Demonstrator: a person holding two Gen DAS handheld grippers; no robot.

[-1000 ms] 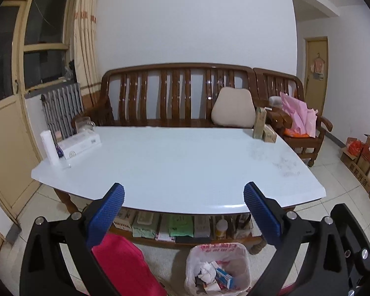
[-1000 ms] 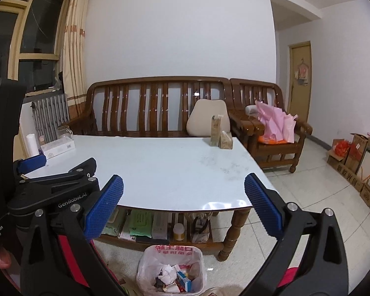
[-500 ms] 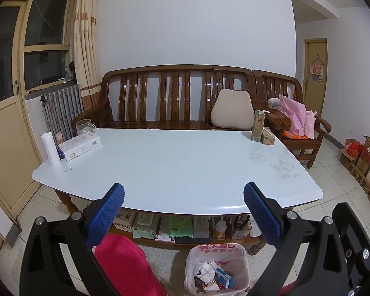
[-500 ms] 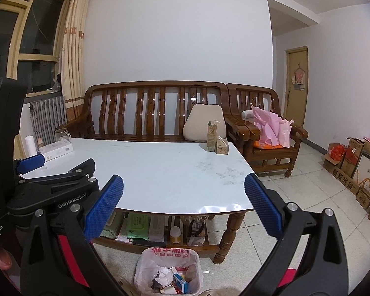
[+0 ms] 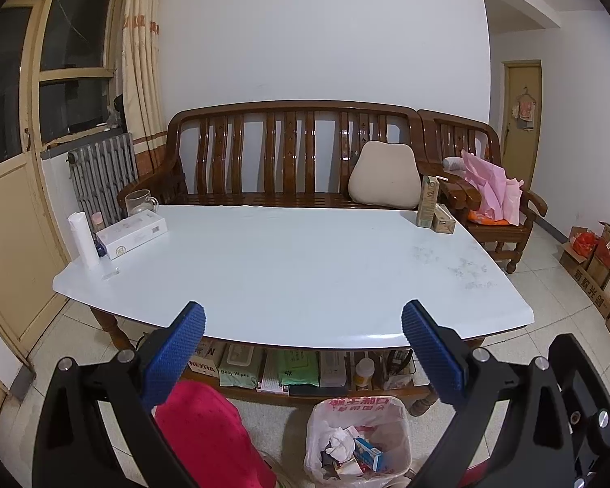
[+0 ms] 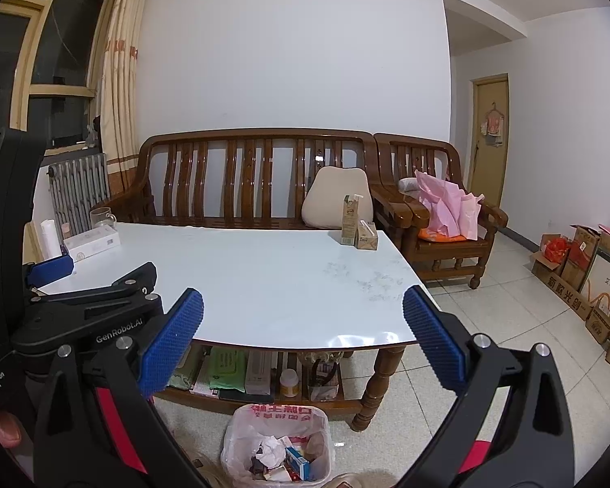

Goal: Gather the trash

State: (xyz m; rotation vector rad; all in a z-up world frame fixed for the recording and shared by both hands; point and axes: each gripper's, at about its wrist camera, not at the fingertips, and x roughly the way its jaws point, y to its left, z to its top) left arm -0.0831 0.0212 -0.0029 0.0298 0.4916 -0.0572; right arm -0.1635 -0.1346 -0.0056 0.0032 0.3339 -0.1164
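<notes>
1. Left wrist view: the left gripper [image 5: 301,341] is spread wide with nothing between its blue pads, held in front of the near edge of the white table [image 5: 288,268].
2. Right wrist view: the right gripper [image 6: 303,327] is likewise wide and empty. Only this view shows the left gripper's black body from the side, at the lower left.
3. Trash bin [image 5: 360,439]: a bag-lined bin stands on the floor before the table, between the fingers in both views. It holds crumpled paper and a small blue carton; the other contents are too small to tell.
4. On the table's far right corner a tall carton [image 6: 349,220] stands upright, with a small box [image 6: 366,236] just beside it.
5. Table's left end, clearest in the left wrist view: a white box [image 5: 132,234], a white roll [image 5: 83,238] and a glass mug [image 5: 140,202].
6. Only the right wrist view takes in the whole row of cardboard boxes [image 6: 577,272] along the right wall.
</notes>
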